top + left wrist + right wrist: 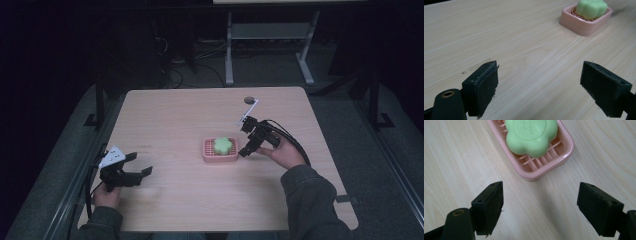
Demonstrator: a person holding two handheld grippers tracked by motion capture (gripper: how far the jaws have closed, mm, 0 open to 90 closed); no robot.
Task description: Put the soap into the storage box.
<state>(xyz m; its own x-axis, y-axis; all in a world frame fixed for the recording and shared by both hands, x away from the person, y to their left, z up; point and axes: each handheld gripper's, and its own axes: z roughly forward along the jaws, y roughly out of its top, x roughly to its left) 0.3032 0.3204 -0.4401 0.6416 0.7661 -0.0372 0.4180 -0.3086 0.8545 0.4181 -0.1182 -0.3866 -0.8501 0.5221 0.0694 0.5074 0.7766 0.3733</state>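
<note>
Sitting in its pink dish (534,171), the green soap (531,136) lies just ahead of your right gripper (540,207), jaws spread wide to straddle it. Your left gripper (131,167), also wide, waits well apart, leaving room.

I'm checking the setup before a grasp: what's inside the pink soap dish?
A green flower-shaped soap lies in the pink soap dish, on its slatted grid. The grid shows around the soap; the part beneath the bar is covered.
</note>
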